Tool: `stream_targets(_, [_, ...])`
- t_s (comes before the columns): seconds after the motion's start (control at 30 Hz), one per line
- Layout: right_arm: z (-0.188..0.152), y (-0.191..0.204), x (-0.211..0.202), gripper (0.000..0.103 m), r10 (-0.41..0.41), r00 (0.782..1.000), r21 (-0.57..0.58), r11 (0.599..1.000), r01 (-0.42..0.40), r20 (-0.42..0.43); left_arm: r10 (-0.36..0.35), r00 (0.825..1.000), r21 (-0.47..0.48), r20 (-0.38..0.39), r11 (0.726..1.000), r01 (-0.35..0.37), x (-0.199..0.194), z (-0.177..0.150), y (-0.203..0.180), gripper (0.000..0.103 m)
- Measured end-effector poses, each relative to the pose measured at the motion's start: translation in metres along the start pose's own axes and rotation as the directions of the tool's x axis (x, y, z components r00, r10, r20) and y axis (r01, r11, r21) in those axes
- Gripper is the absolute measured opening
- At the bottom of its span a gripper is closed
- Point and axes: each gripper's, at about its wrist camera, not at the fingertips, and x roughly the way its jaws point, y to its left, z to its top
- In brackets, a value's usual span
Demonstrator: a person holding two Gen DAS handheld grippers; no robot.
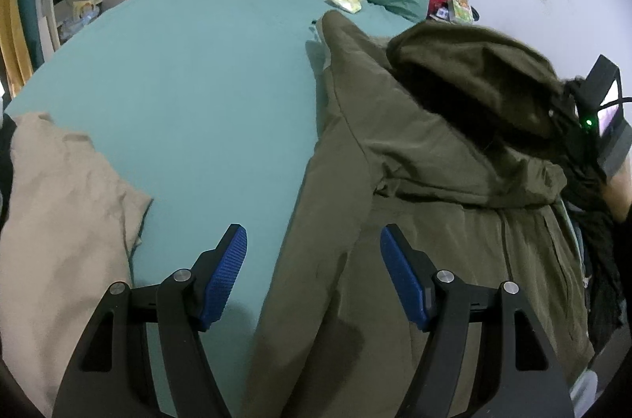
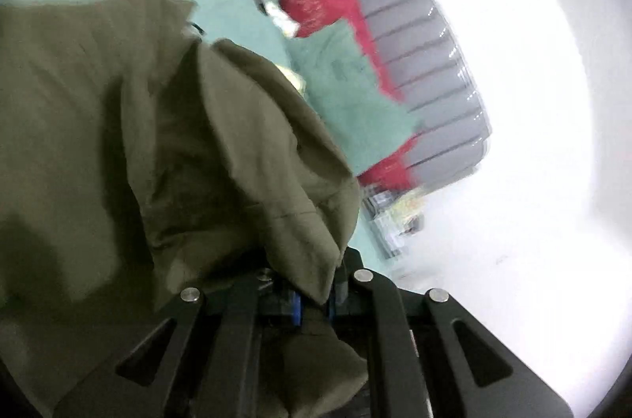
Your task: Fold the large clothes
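Right claw (image 2: 314, 305) pinches bulky olive-green hooded jacket (image 1: 426, 181), lifting one edge off teal-sheeted bed (image 1: 197, 82). Left claw (image 1: 314, 260) gapes empty above it. Folding barely begun; most folds remain.

Left wrist view angled down over bed (image 1: 197, 70), right nearer, tilted — both share olive coat (image 1: 395, 181).

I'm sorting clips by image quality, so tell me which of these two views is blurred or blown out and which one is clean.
Left wrist view: sharp and evenly lit, with fisheye bending of the bed sheet; the left gripper and olive jacket read clearly. Right wrist view: motion-smeared, headboard streaked, wall washed out white, the jacket dark where the right gripper pinches it.
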Motion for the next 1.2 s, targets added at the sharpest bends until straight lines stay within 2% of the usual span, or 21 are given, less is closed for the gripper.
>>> stream_targets(0.1, [-0.014, 0.025, 0.006, 0.008, 0.040, 0.999, -0.042, 0.998, -0.040, -0.004, -0.011, 1.000, -0.004, -0.014, 1.000, 0.011, 0.002, 0.000, -0.002, 0.074])
stream_targets(0.17, [-0.023, 0.051, -0.001, 0.008, 0.116, 0.993, -0.060, 0.991, -0.116, -0.007, -0.020, 1.000, -0.003, -0.018, 1.000, 0.020, 0.002, -0.001, -0.005, 0.074])
stream_targets(0.23, [-0.037, 0.075, -0.008, 0.014, 0.225, 0.974, -0.023, 0.974, -0.226, -0.014, -0.023, 1.000, 0.007, -0.019, 1.000, 0.023, 0.001, -0.004, -0.008, 0.074])
stream_targets(0.27, [-0.044, 0.082, -0.012, 0.022, 0.281, 0.960, 0.011, 0.960, -0.281, -0.010, -0.024, 1.000, 0.016, -0.014, 1.000, 0.024, 0.000, -0.007, -0.010, 0.074])
stream_targets(0.3, [-0.051, 0.089, -0.018, 0.034, 0.331, 0.944, 0.056, 0.942, -0.330, -0.009, -0.024, 1.000, 0.026, -0.011, 0.999, 0.024, -0.001, -0.009, -0.012, 0.074])
stream_targets(0.37, [-0.059, 0.090, -0.026, 0.036, 0.371, 0.928, 0.139, 0.919, -0.370, 0.016, -0.018, 1.000, 0.049, -0.019, 0.999, 0.019, 0.000, -0.016, -0.015, 0.074])
stream_targets(0.43, [-0.065, 0.080, -0.035, 0.039, 0.434, 0.899, 0.230, 0.871, -0.434, 0.052, -0.014, 0.999, 0.058, -0.037, 0.998, 0.016, 0.001, -0.022, -0.017, 0.074])
stream_targets(0.57, [-0.076, 0.063, -0.048, 0.052, 0.505, 0.859, 0.294, 0.811, -0.505, 0.082, -0.007, 0.998, 0.089, -0.062, 0.996, 0.012, -0.002, -0.040, -0.027, 0.074])
stream_targets(0.6, [-0.079, 0.059, -0.054, 0.067, 0.521, 0.849, 0.303, 0.798, -0.520, 0.086, -0.004, 0.998, 0.106, -0.056, 0.994, 0.010, -0.005, -0.044, -0.031, 0.074])
stream_targets(0.63, [-0.082, 0.057, -0.058, 0.076, 0.532, 0.842, 0.310, 0.788, -0.531, 0.088, 0.006, 0.999, 0.126, -0.048, 0.992, 0.000, -0.009, -0.047, -0.035, 0.074])
stream_targets(0.67, [-0.087, 0.052, -0.059, 0.089, 0.538, 0.838, 0.315, 0.783, -0.537, 0.092, 0.018, 0.999, 0.143, -0.039, 0.990, -0.013, -0.012, -0.050, -0.040, 0.074])
stream_targets(0.7, [-0.095, 0.048, -0.070, 0.092, 0.538, 0.837, 0.330, 0.776, -0.538, 0.098, 0.027, 0.999, 0.156, -0.031, 0.988, -0.022, -0.017, -0.054, -0.043, 0.074])
stream_targets(0.87, [-0.125, 0.029, -0.096, 0.092, 0.549, 0.831, 0.434, 0.729, -0.529, 0.090, 0.019, 1.000, 0.110, -0.001, 0.994, -0.019, -0.039, -0.074, -0.044, 0.074])
stream_targets(0.97, [-0.151, 0.022, -0.115, 0.092, 0.547, 0.835, 0.483, 0.718, -0.502, 0.056, 0.019, 1.000, 0.074, 0.021, 0.997, -0.020, -0.054, -0.091, -0.045, 0.074])
stream_targets(1.07, [-0.178, 0.015, -0.134, 0.092, 0.548, 0.837, 0.545, 0.702, -0.458, -0.002, 0.067, 0.997, 0.028, 0.032, 0.997, -0.068, -0.066, -0.110, -0.039, 0.074])
stream_targets(1.17, [-0.207, 0.005, -0.150, 0.092, 0.529, 0.841, 0.607, 0.707, -0.362, -0.116, 0.156, 0.987, 0.009, 0.045, 0.988, -0.156, -0.078, -0.127, -0.035, 0.074])
stream_targets(1.2, [-0.219, 0.000, -0.158, 0.092, 0.530, 0.835, 0.642, 0.694, -0.326, -0.148, 0.165, 0.985, 0.003, 0.042, 0.986, -0.165, -0.082, -0.132, -0.034, 0.074])
